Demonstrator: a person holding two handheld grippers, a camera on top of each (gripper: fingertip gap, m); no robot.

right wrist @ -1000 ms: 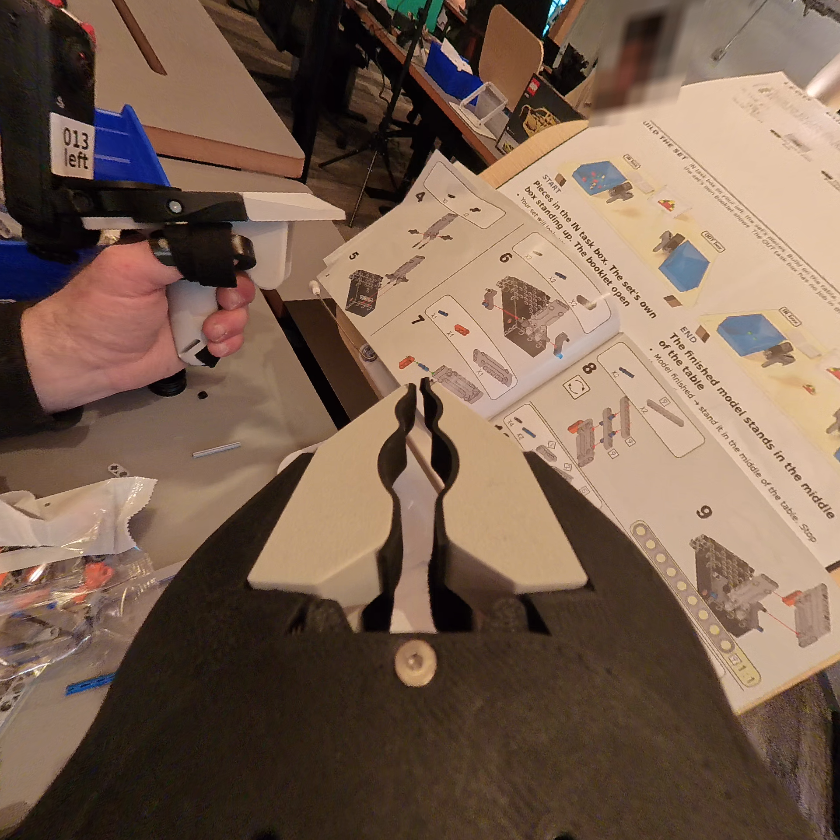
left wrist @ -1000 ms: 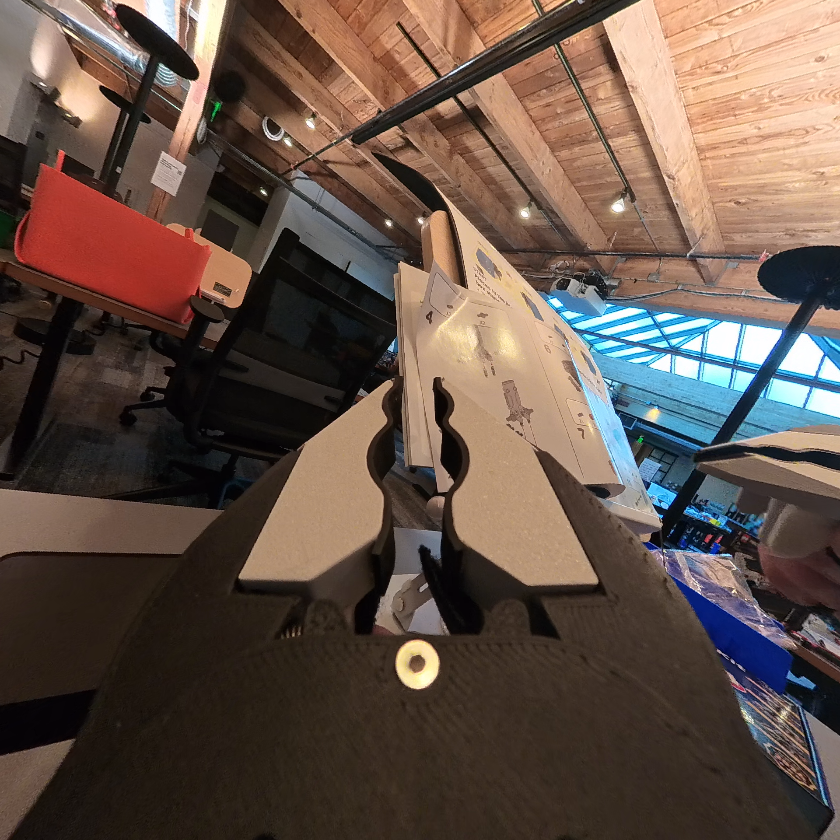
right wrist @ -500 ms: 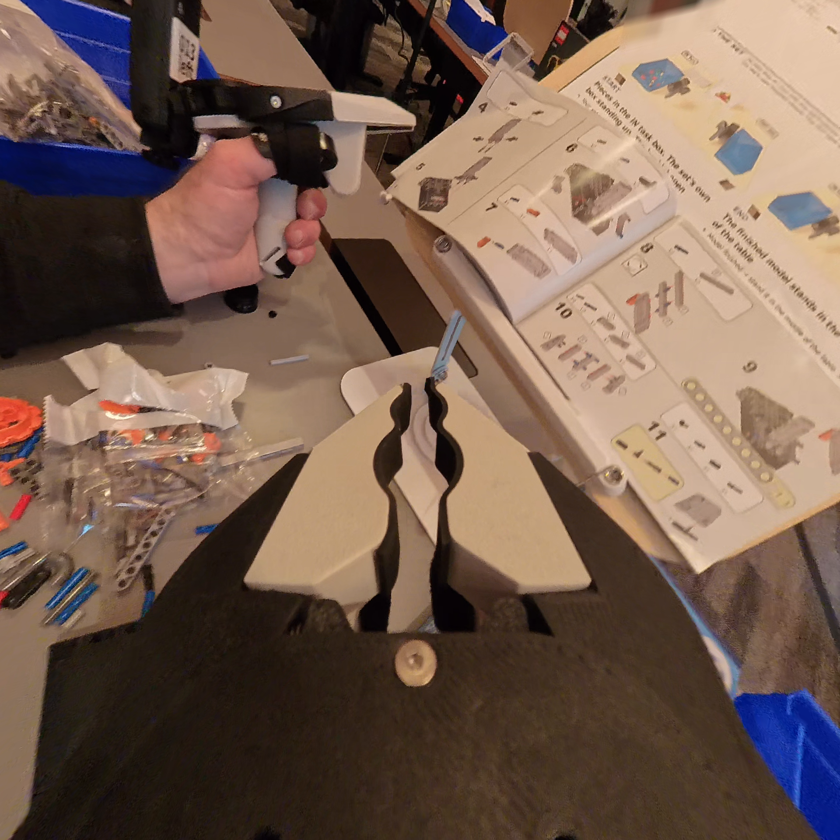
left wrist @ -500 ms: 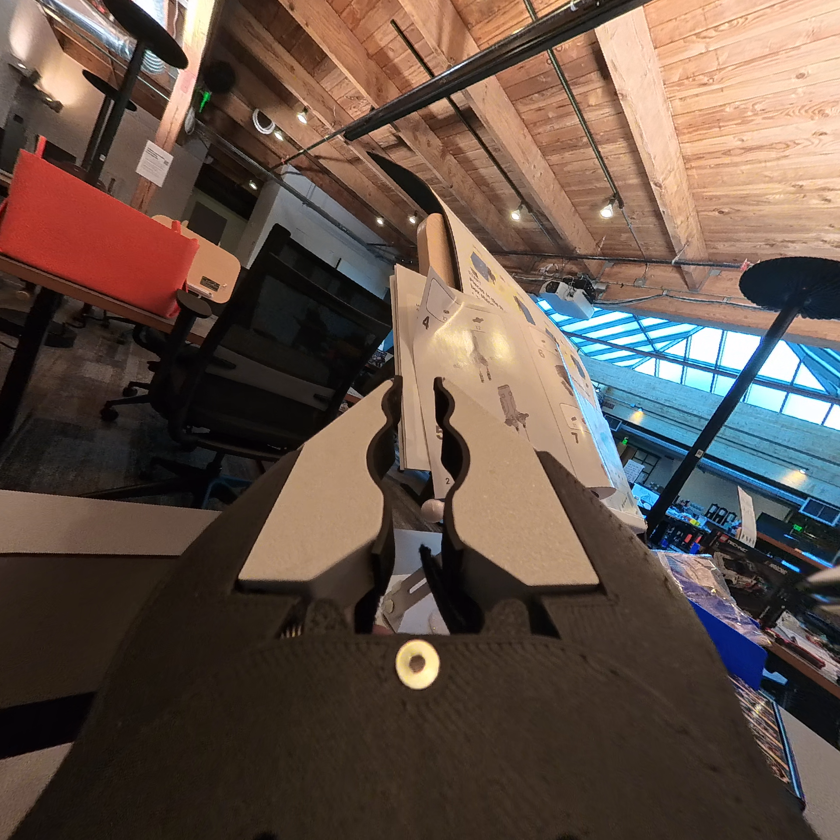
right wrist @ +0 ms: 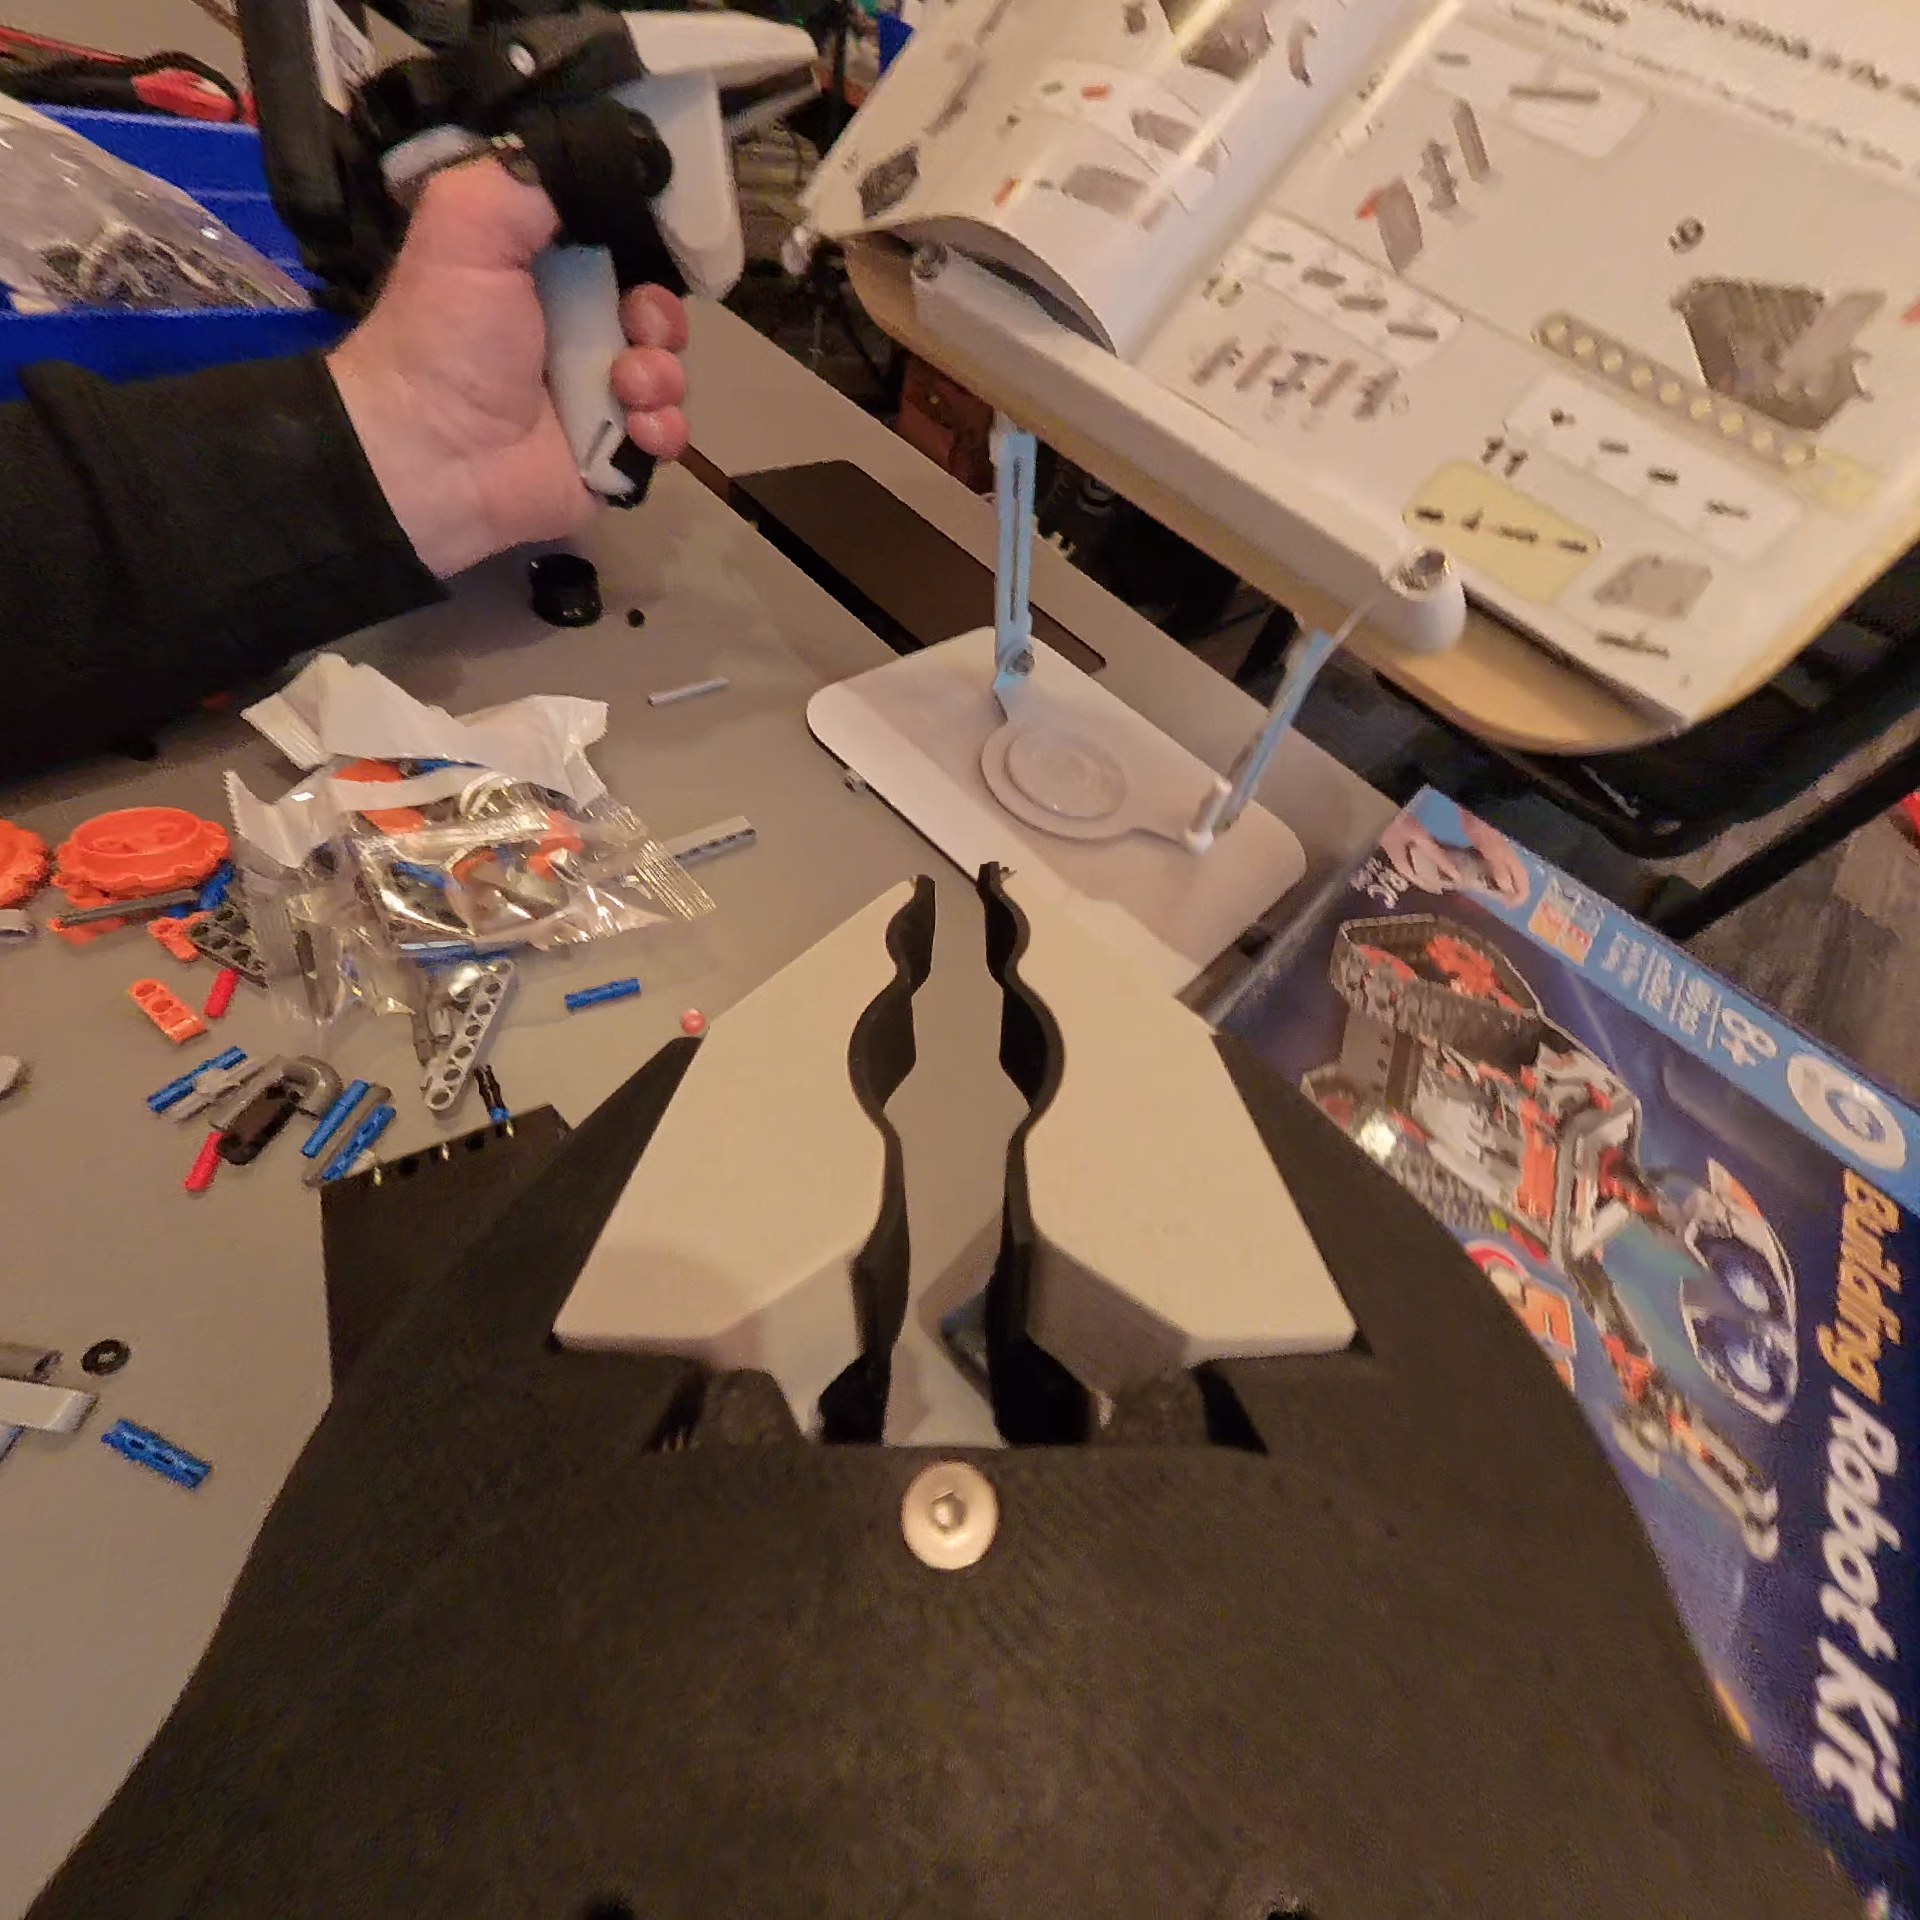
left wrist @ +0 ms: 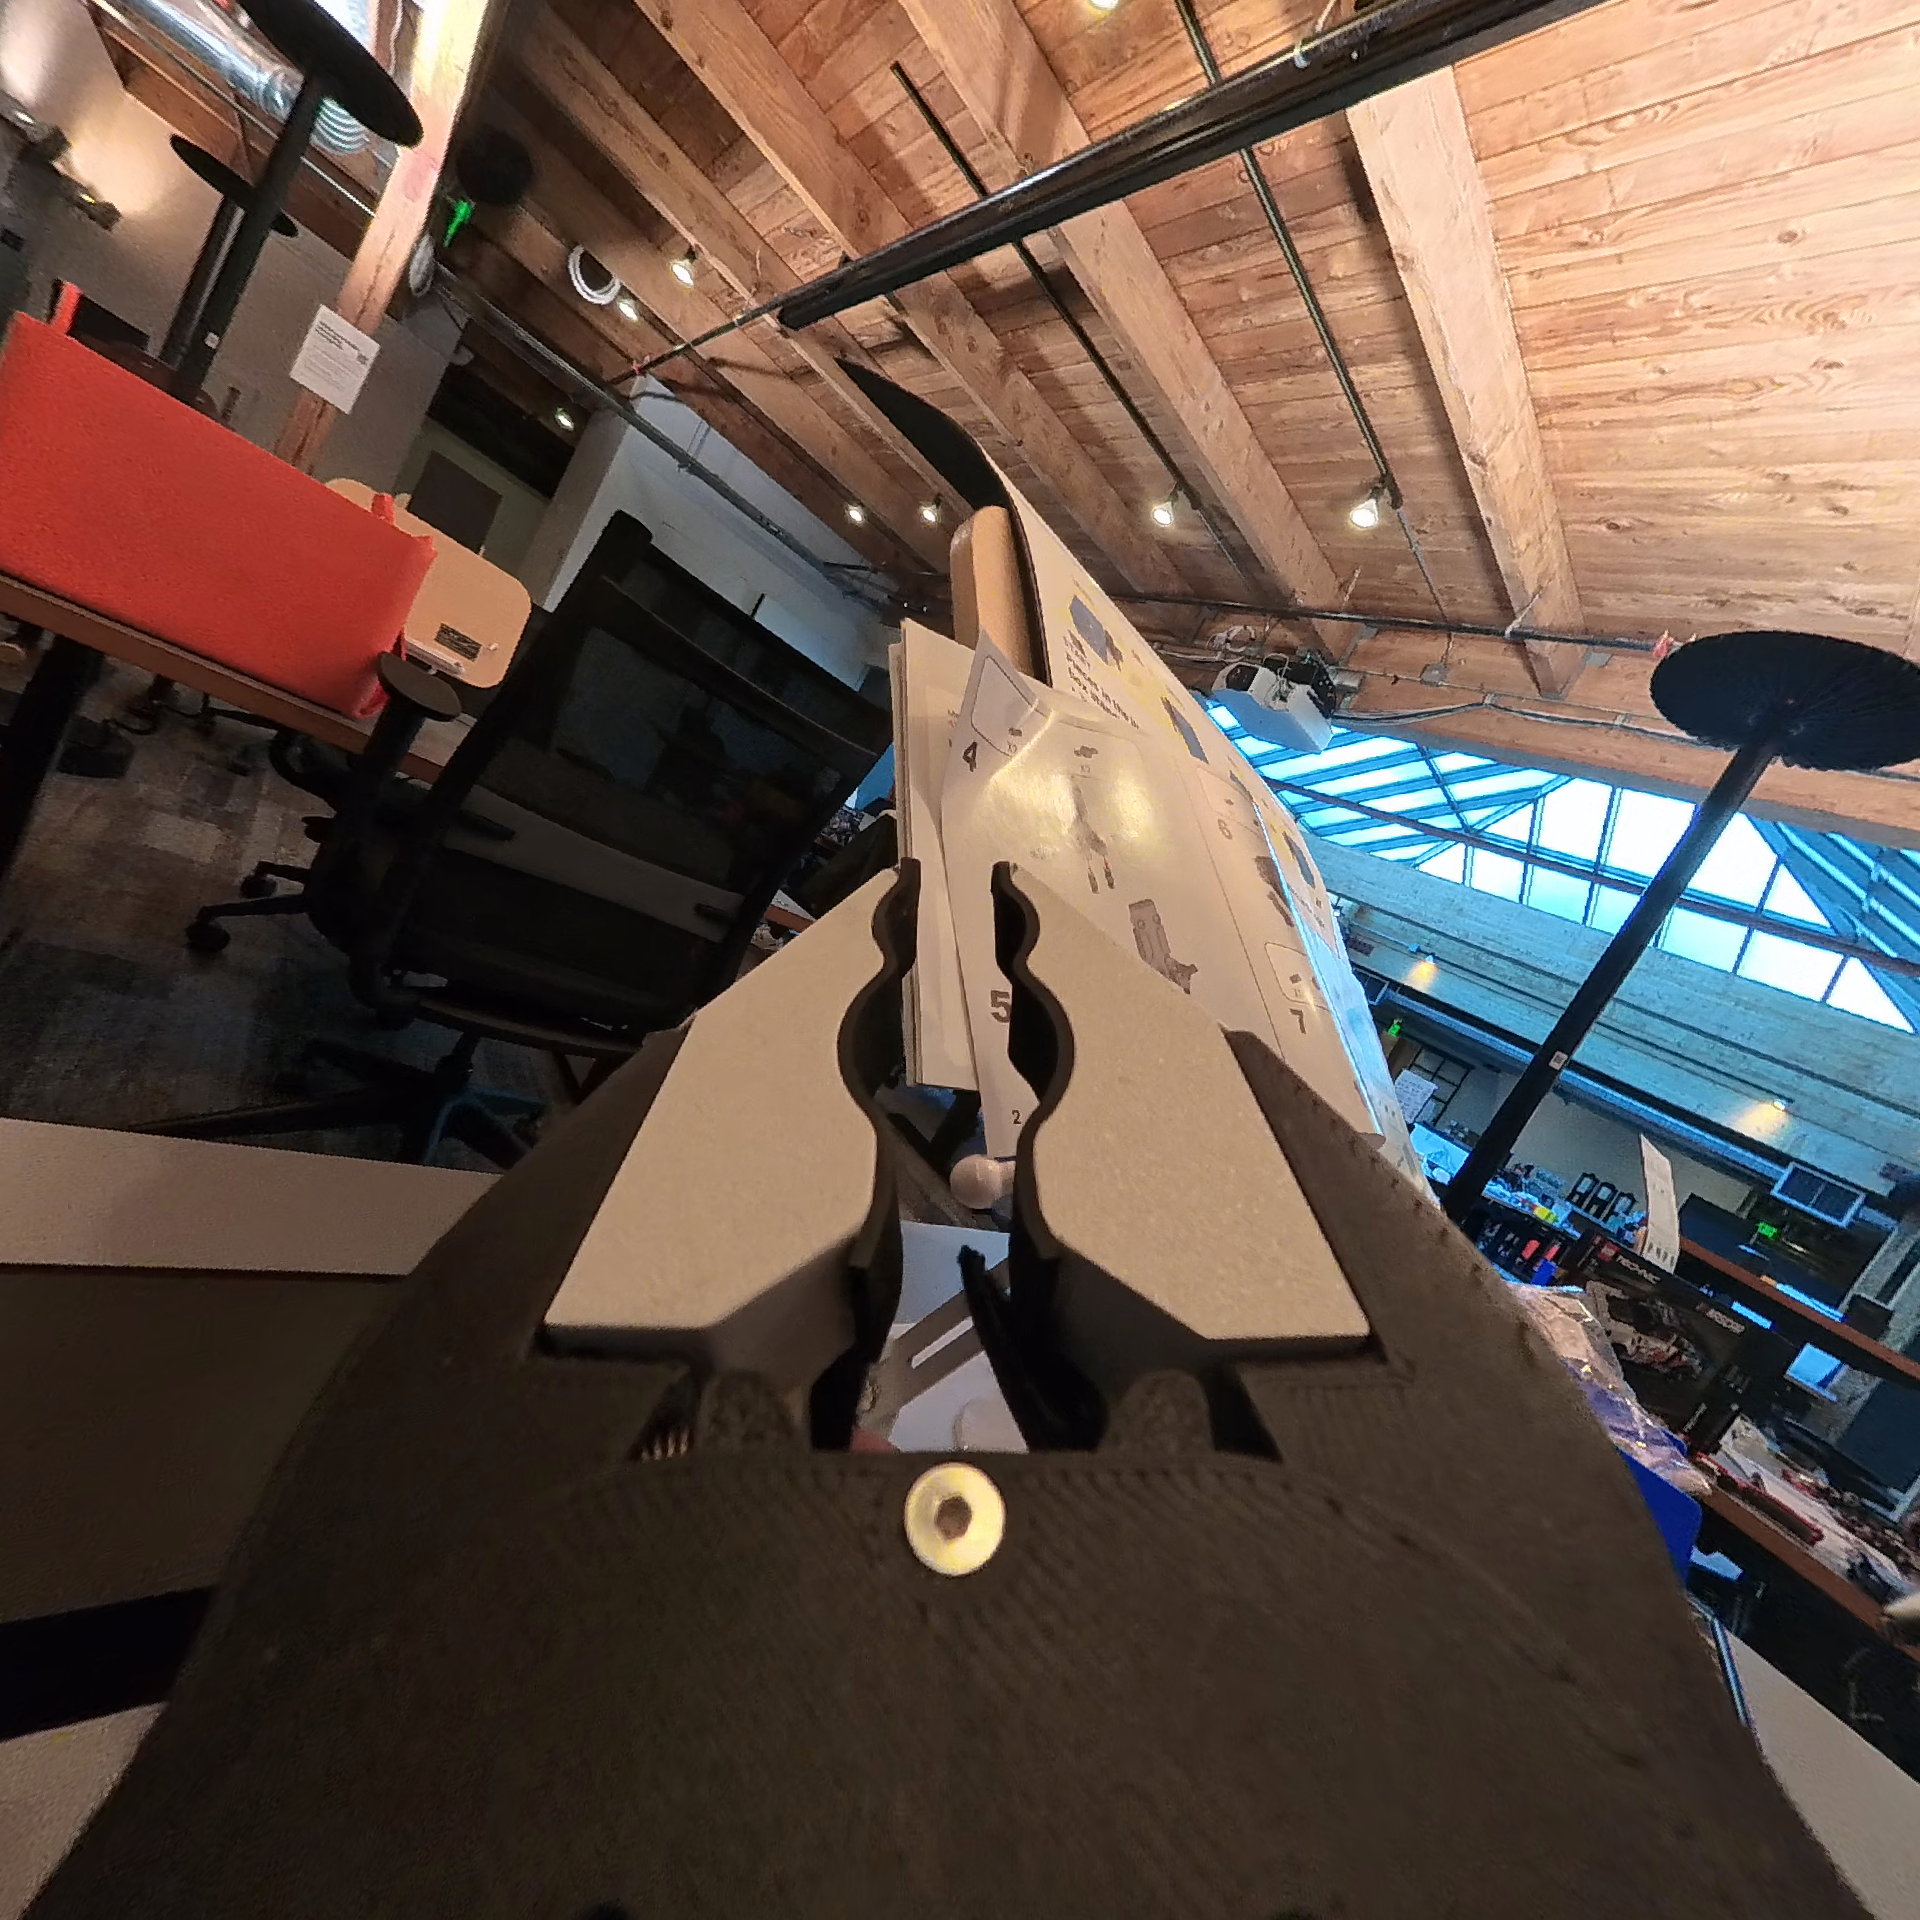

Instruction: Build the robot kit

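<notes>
My left gripper (left wrist: 951, 883) points up at the left edge of an open instruction booklet (left wrist: 1091, 831). Its jaws stand a narrow gap apart, and the page edges show in that gap; I cannot tell whether they touch. The right wrist view shows a hand (right wrist: 488, 343) holding this gripper's handle beside the booklet (right wrist: 1299, 156). My right gripper (right wrist: 954, 888) hovers low over the grey table (right wrist: 104, 1610), just short of the booklet stand's white base (right wrist: 1091, 790). Its jaws stand slightly apart with nothing between them.
A torn plastic bag of parts (right wrist: 468, 862), orange gears (right wrist: 135, 852) and loose blue pins (right wrist: 603, 994) lie left of the right gripper. A blue kit box (right wrist: 1558, 1143) lies on the right and a blue bin (right wrist: 156, 322) at the far left. An office chair (left wrist: 623, 831) stands beyond the table. My right fingertips sit around 35 centimetres from my left ones.
My right gripper has pulled back and down from the booklet pages to the stand's base, and its jaws have parted slightly. My left gripper has edged closer to the booklet's left edge.
</notes>
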